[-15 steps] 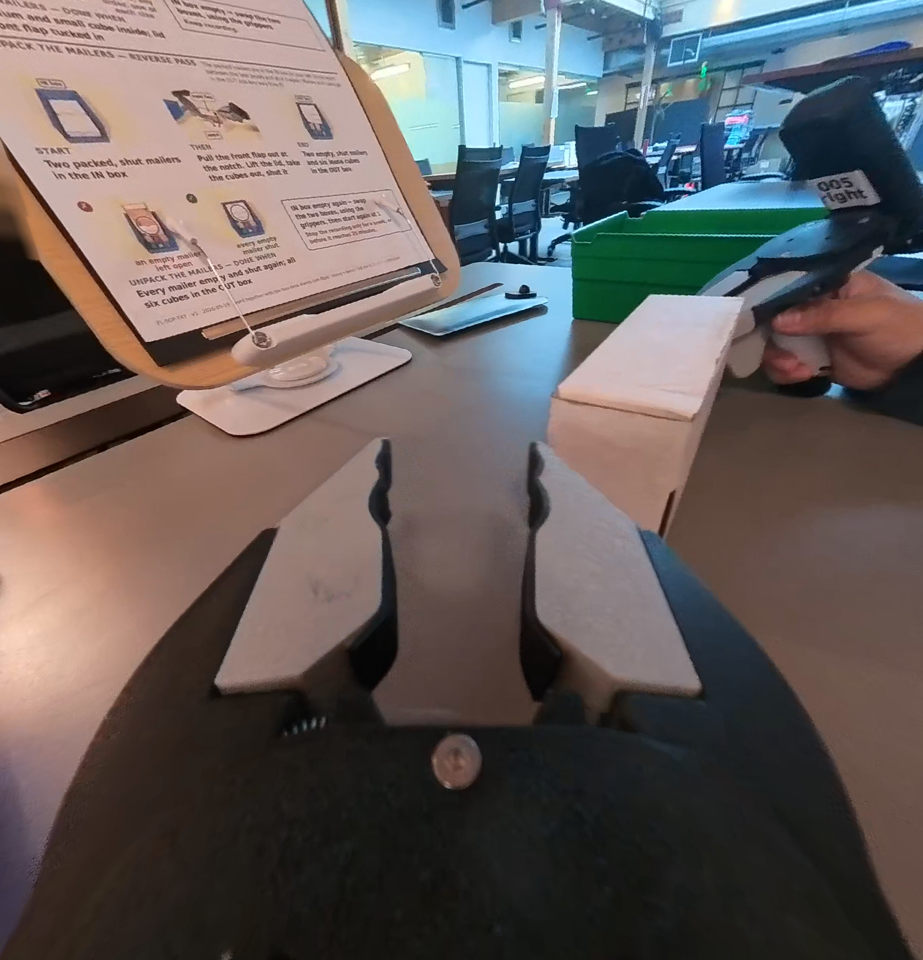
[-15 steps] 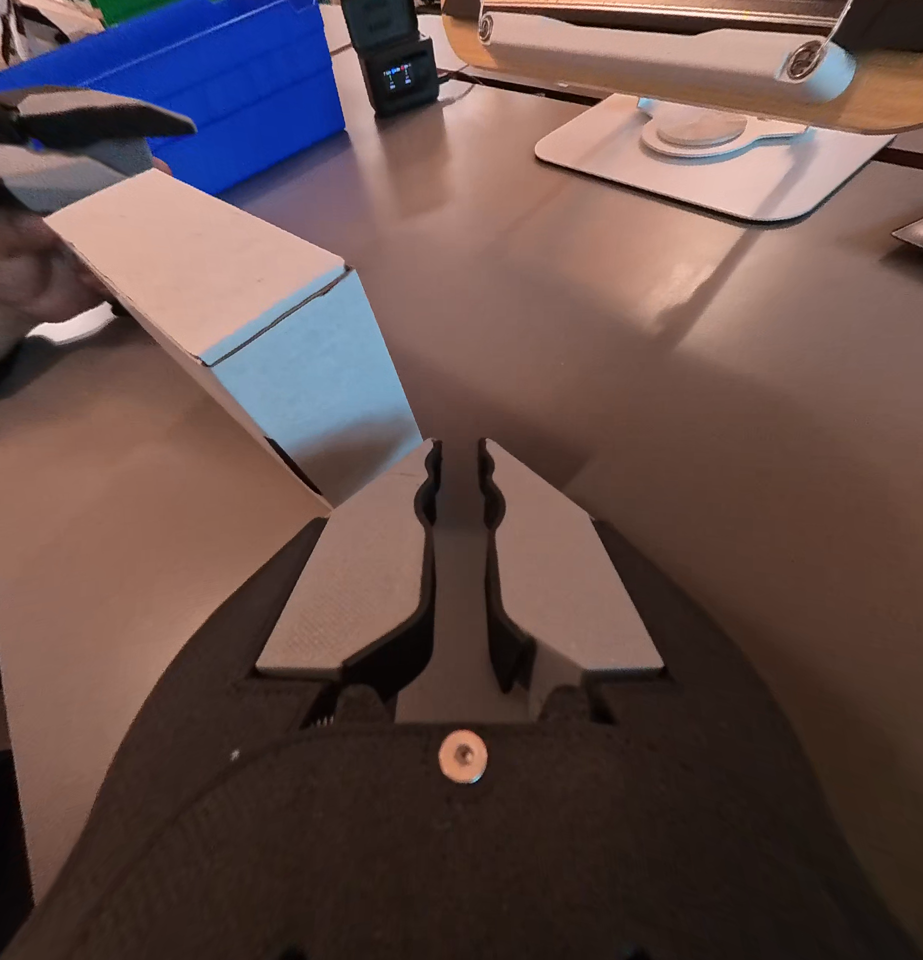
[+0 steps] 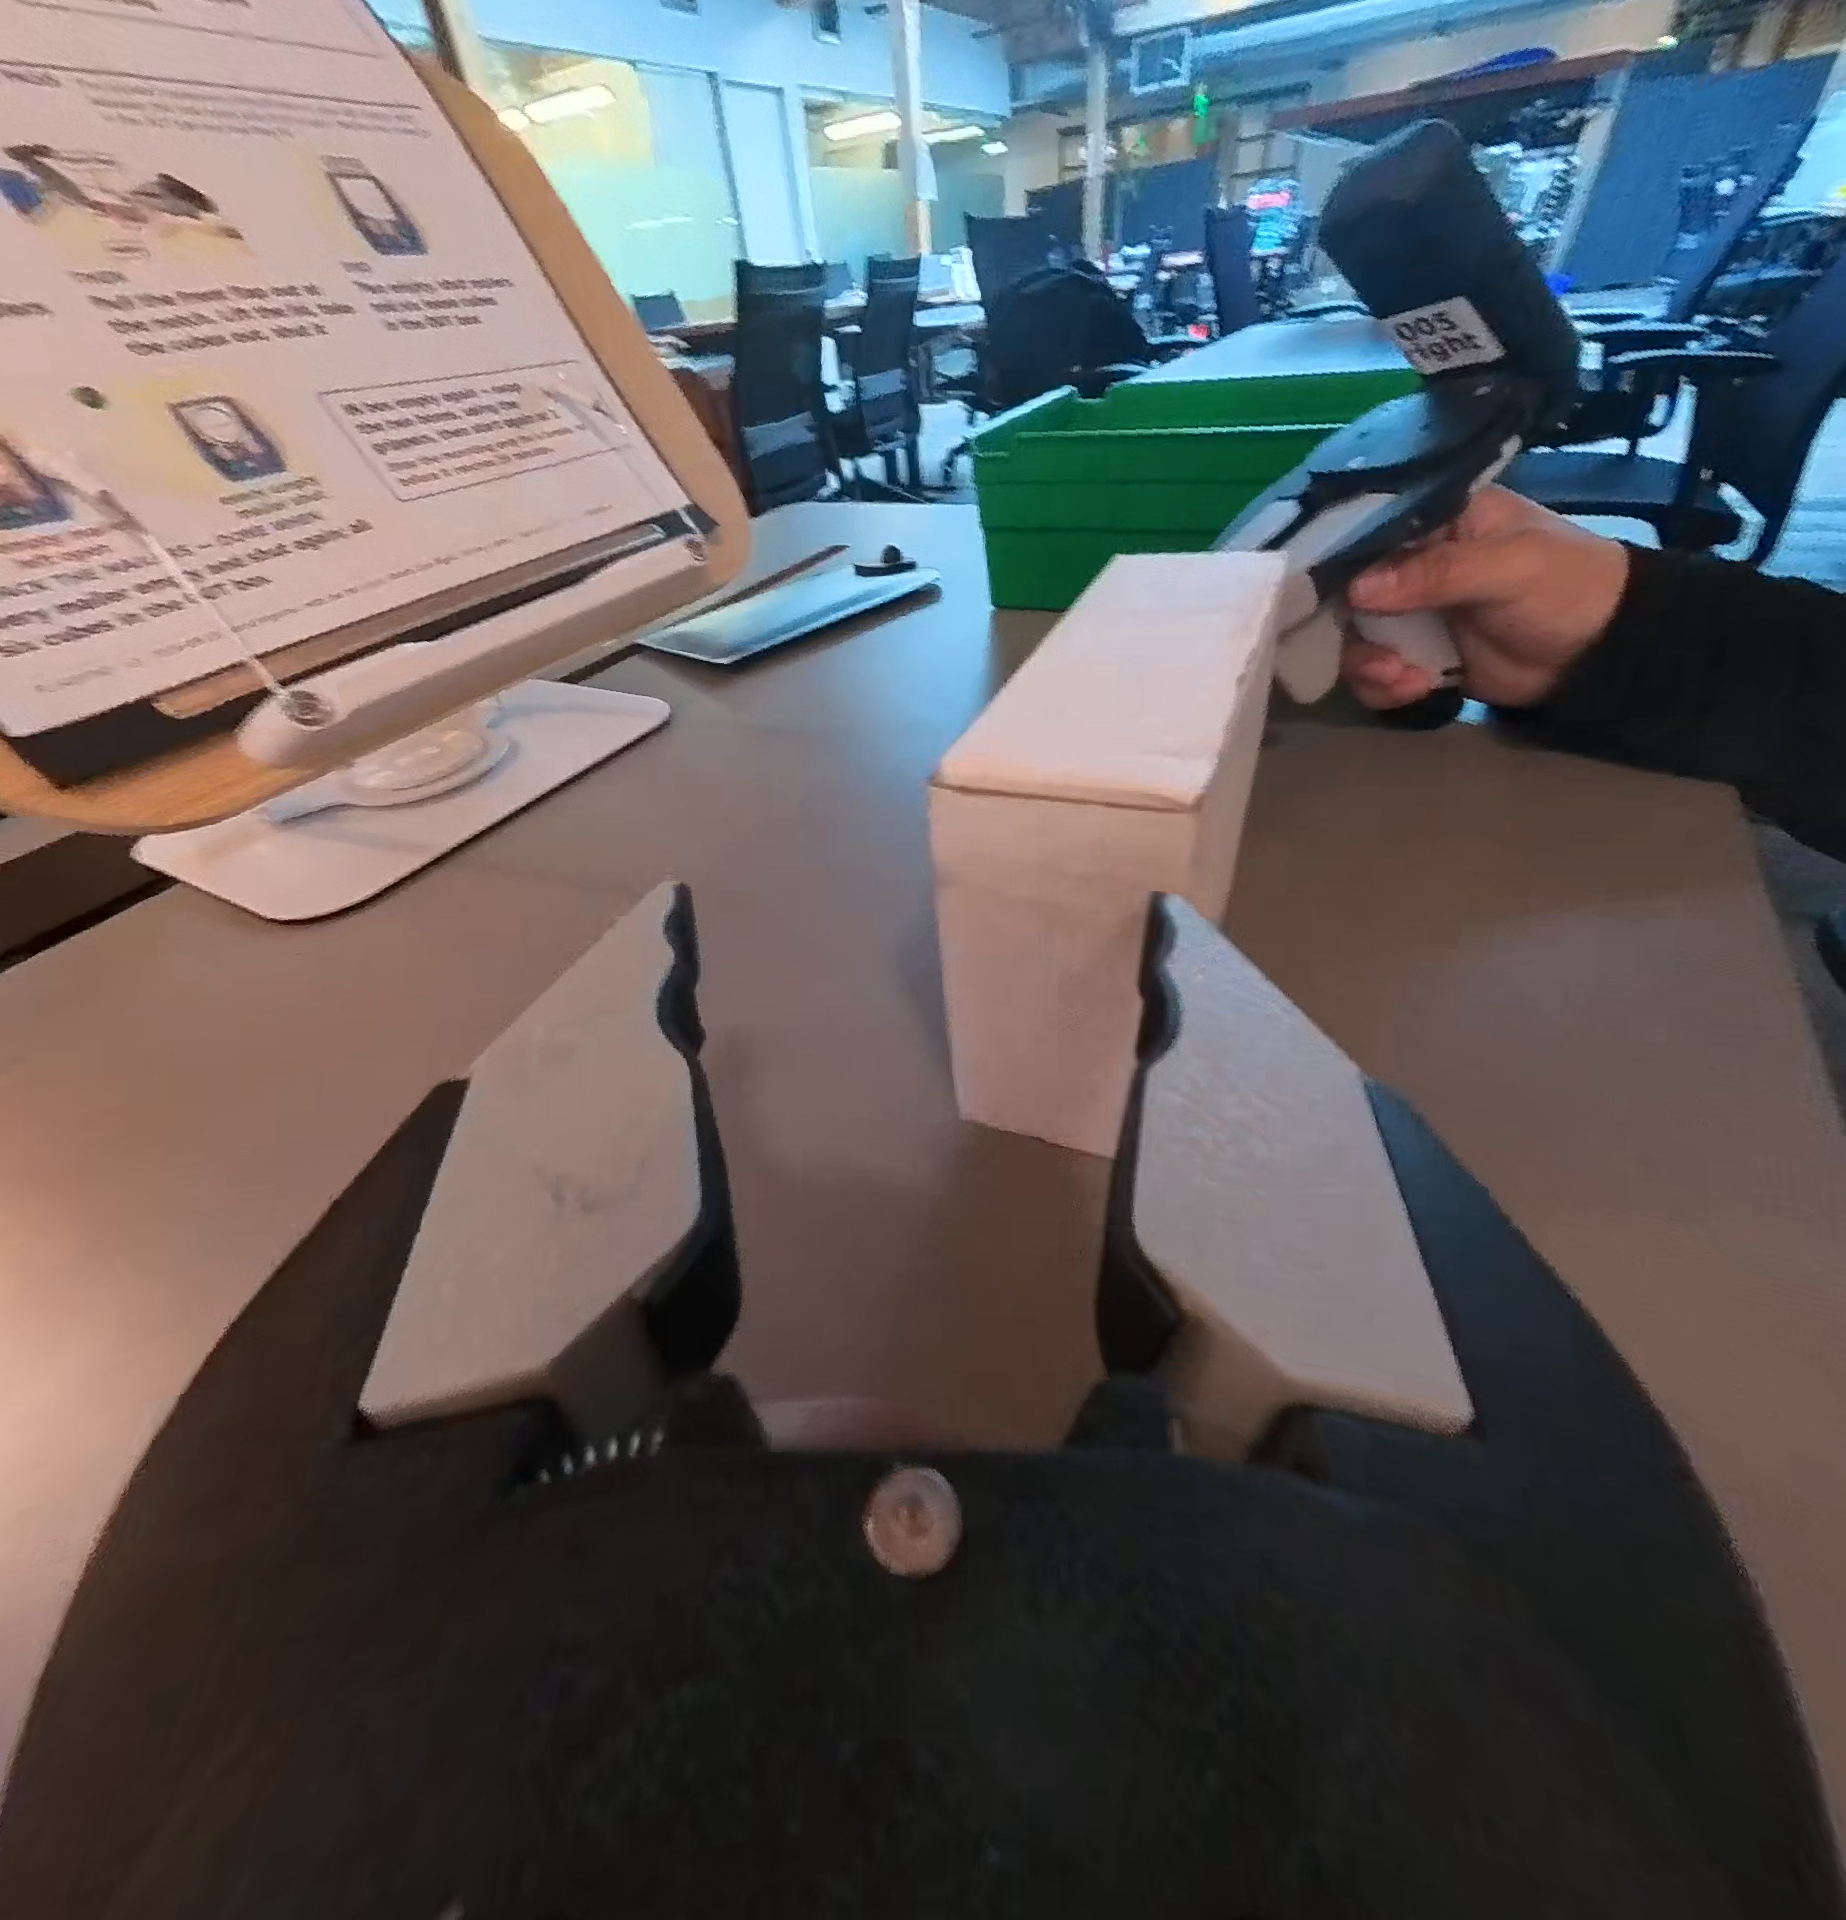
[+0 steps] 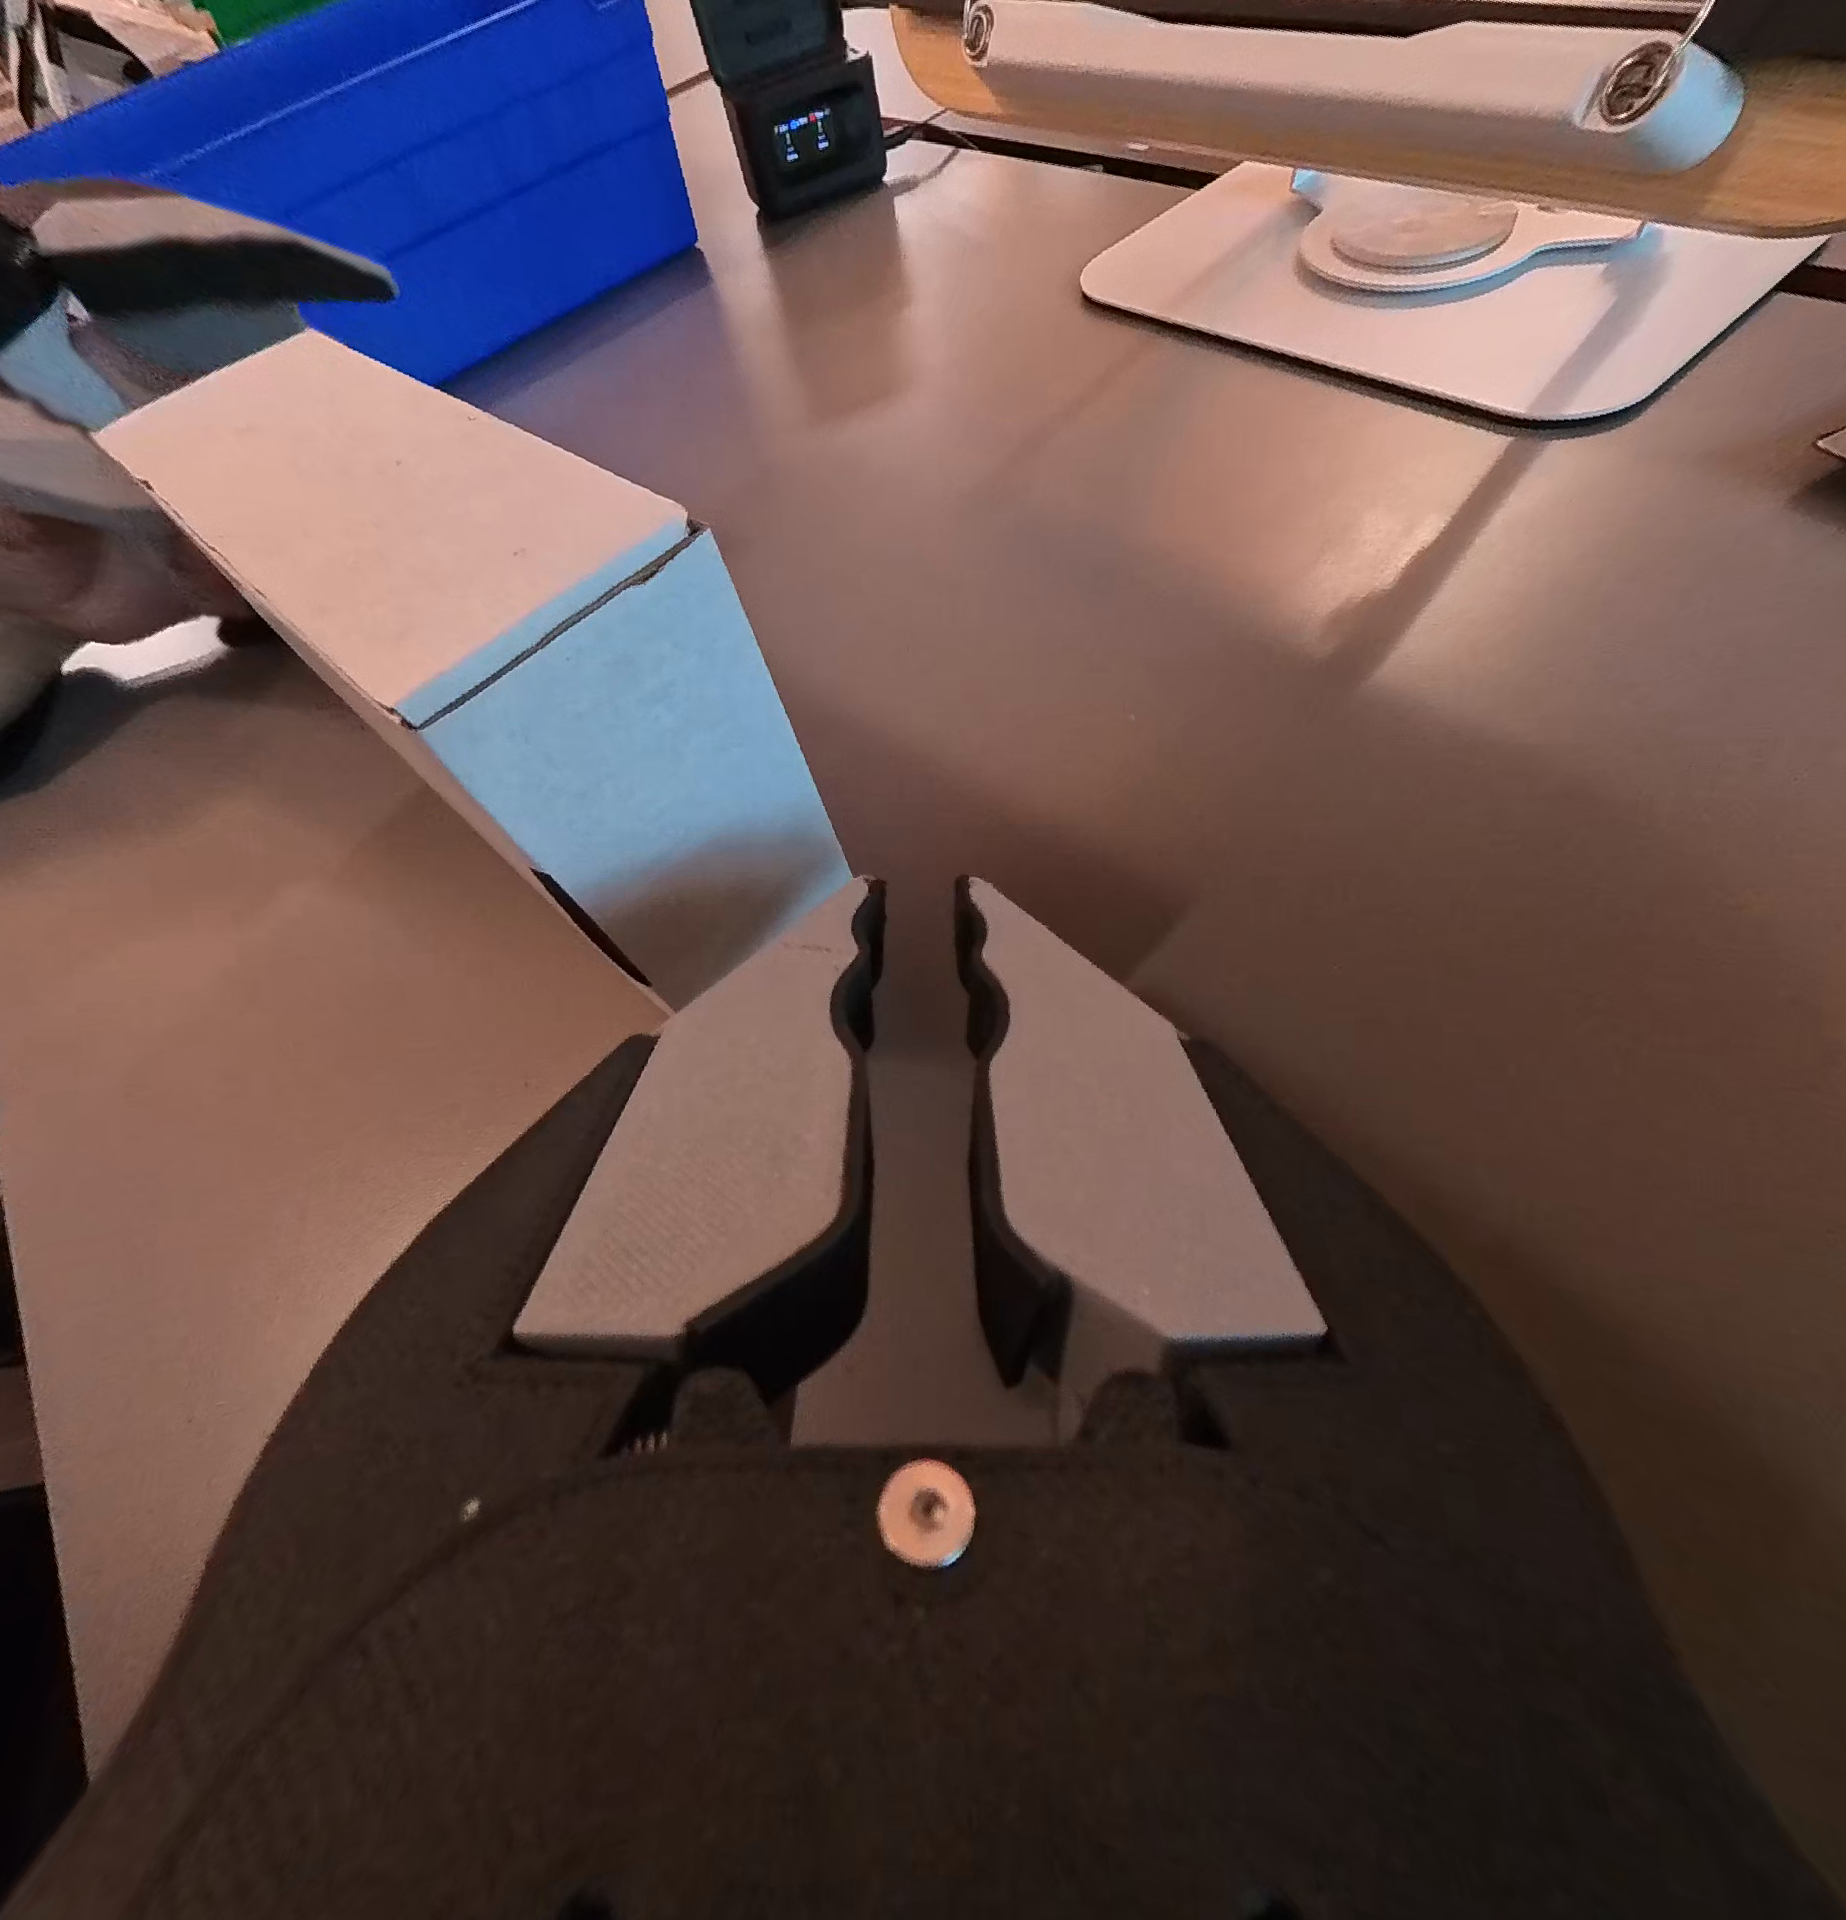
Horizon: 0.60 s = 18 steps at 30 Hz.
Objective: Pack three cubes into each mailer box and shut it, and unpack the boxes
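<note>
On a brown table, we bracket 1 shut white mailer box standing on its long edge between our 2 grippers. The left gripper is spread wide and empty, the box's near end just ahead of its right finger. The right gripper, fingers nearly together with a slim gap and nothing between them, sits just beside the far end. To work it well, we judge the left should square up and clamp the end while the right steadies, since a tall, narrow box tips easily.
</note>
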Each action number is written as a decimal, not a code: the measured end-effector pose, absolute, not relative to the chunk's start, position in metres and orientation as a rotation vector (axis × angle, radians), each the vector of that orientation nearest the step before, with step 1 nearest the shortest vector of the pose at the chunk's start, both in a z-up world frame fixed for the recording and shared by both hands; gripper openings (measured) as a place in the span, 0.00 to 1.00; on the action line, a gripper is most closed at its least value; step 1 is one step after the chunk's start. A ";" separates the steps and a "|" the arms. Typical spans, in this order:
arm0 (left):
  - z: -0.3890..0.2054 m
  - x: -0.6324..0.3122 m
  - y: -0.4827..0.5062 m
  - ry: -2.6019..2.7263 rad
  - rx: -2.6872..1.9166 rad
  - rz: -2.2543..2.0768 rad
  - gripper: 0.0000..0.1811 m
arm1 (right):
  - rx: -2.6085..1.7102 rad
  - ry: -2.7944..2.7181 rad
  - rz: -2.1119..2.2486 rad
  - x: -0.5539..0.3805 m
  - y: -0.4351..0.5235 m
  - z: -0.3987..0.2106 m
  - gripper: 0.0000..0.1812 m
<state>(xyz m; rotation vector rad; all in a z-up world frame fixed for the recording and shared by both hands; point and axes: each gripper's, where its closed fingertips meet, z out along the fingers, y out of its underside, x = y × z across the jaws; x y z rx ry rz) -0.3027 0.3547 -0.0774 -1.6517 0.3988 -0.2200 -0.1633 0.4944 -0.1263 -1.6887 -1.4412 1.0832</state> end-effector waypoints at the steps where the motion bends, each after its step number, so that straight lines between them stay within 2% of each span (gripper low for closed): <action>1: -0.080 -0.296 0.353 0.428 -1.667 -0.254 0.47 | -1.689 -1.441 1.084 -0.163 0.494 -0.126 0.06; 5: -0.092 -0.276 0.348 0.543 -1.729 -0.339 0.54 | -1.687 -1.446 1.080 -0.163 0.494 -0.127 0.05; 10: -0.106 -0.267 0.350 0.622 -1.795 -0.276 0.59 | -1.689 -1.460 1.066 -0.164 0.493 -0.129 0.05; 18: -0.109 -0.271 0.354 0.590 -1.829 -0.287 0.54 | -1.692 -1.513 1.018 -0.166 0.489 -0.135 0.05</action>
